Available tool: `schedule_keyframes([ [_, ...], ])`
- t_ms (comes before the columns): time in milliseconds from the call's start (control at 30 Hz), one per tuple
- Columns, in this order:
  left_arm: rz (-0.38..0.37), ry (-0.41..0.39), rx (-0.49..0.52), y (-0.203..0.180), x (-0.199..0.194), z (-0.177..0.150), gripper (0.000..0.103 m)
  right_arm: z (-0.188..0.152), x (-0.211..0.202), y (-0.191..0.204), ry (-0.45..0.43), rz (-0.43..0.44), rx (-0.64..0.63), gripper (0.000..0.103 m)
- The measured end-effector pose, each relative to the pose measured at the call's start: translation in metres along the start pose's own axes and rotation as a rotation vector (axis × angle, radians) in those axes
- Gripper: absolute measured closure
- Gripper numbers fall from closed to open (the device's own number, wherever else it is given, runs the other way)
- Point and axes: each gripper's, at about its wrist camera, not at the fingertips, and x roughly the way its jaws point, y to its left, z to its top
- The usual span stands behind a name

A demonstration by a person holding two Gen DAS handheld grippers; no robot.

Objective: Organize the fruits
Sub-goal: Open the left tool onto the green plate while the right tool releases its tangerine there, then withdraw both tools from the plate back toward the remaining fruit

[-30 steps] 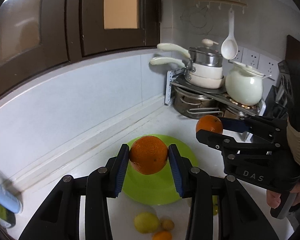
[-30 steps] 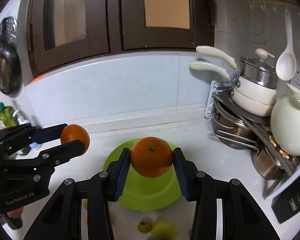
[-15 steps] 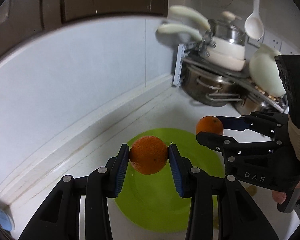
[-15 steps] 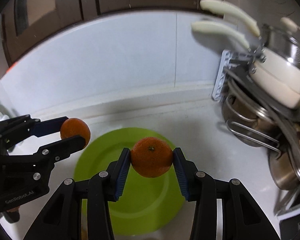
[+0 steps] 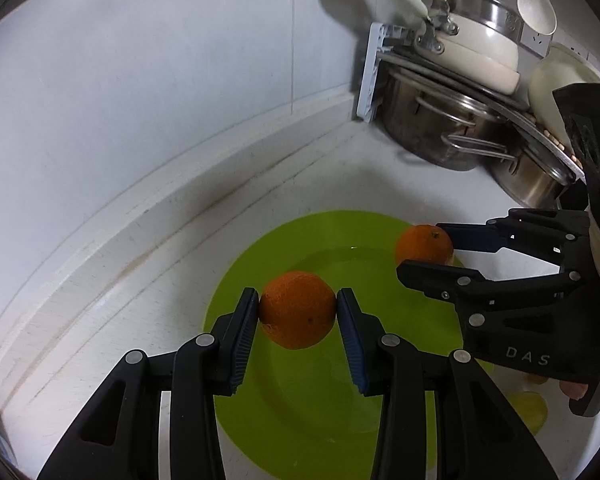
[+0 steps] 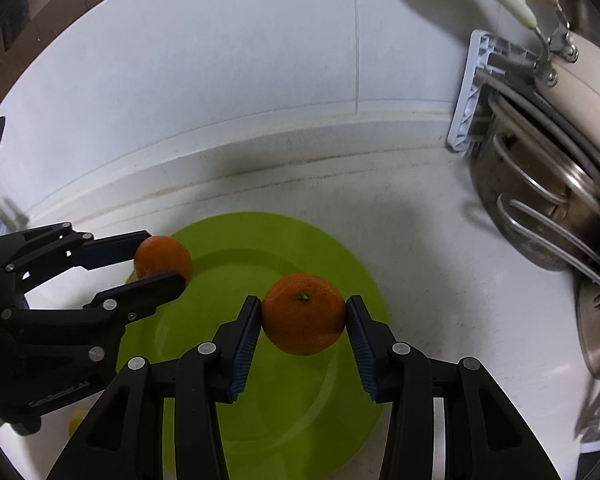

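Observation:
A lime-green plate (image 5: 300, 412) (image 6: 228, 236) lies on the white counter near the back wall. My left gripper (image 5: 297, 312) is shut on an orange (image 5: 297, 309), held a little above the plate's left part. My right gripper (image 6: 303, 316) is shut on a second orange (image 6: 303, 314) over the plate's right part. In the left wrist view the right gripper (image 5: 424, 250) shows at the right with its orange (image 5: 423, 245). The left gripper (image 6: 162, 258) with its orange (image 6: 163, 255) shows at the left in the right wrist view.
A rack with steel pots (image 5: 452, 136) (image 6: 540, 208) and cream pans (image 5: 480, 40) stands at the right, close to the plate. A yellow-green fruit (image 5: 530, 408) lies on the counter near the plate's front right edge. The white tiled wall (image 5: 140, 80) runs behind.
Both grippers came down and forward toward the plate, each keeping its orange. The plate now fills more of both views, and the cupboard doors have left the top of the frames.

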Motion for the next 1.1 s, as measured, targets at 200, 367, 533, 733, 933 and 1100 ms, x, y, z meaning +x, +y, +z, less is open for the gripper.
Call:
schedule_keyframes([
  [200, -0.004, 0.027, -0.013, 0.001, 0.009, 0.000, 0.063, 0.001, 0.011, -0.001, 0.021, 0.001, -0.002, 0.059],
  [367, 0.007, 0.019, -0.024, 0.002, 0.006, -0.004, 0.053, -0.002, 0.012, -0.002, 0.024, 0.000, 0.005, 0.053],
  [533, 0.021, -0.005, -0.029, 0.000, -0.010, -0.005, 0.046, -0.004, -0.002, -0.001, -0.016, -0.016, 0.004, 0.048],
  [733, 0.066, -0.069, -0.034, -0.003, -0.044, -0.011, 0.036, -0.010, -0.032, 0.004, -0.085, -0.036, 0.005, 0.048],
  [933, 0.100, -0.161, -0.042, -0.012, -0.089, -0.021, 0.028, -0.023, -0.072, 0.015, -0.162, -0.053, 0.000, 0.048],
  [1100, 0.120, -0.234, -0.035, -0.020, -0.126, -0.031, 0.022, -0.035, -0.109, 0.028, -0.228, -0.065, -0.011, 0.048],
])
